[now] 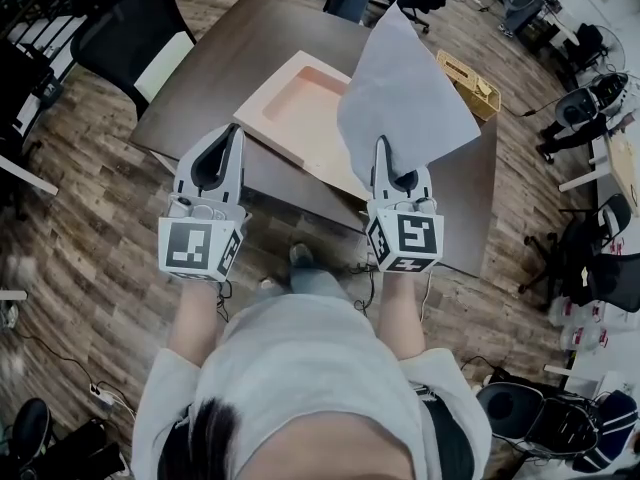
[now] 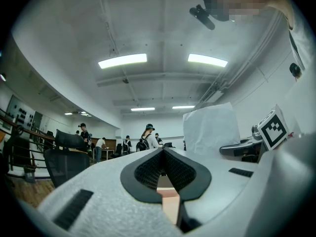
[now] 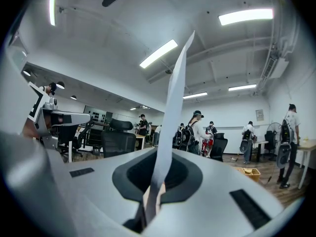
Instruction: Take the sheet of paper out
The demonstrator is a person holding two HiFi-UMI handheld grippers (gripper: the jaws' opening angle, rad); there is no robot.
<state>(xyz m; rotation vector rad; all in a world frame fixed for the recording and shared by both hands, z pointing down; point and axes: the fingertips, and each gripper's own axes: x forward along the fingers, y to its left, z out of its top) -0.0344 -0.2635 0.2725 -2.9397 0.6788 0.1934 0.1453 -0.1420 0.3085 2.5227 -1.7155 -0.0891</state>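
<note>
Sheet of paper [image 1: 405,88] pinched by its edge in right gripper [image 1: 382,148], upright above the jaws, clear of tray [image 1: 290,118] ahead; left gripper [image 1: 235,138] closed, empty; risks slipping out if swung.

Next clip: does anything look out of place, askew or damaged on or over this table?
Nothing stands out. The sheet of paper looks untorn and stands upright, pinched in the right gripper, off the shallow tray. The tray lies roughly square to the table.

dark table [image 1: 215,68] — peach tray [image 1: 320,143] in the middle, yellow box [image 1: 468,83] at its edge.
</note>
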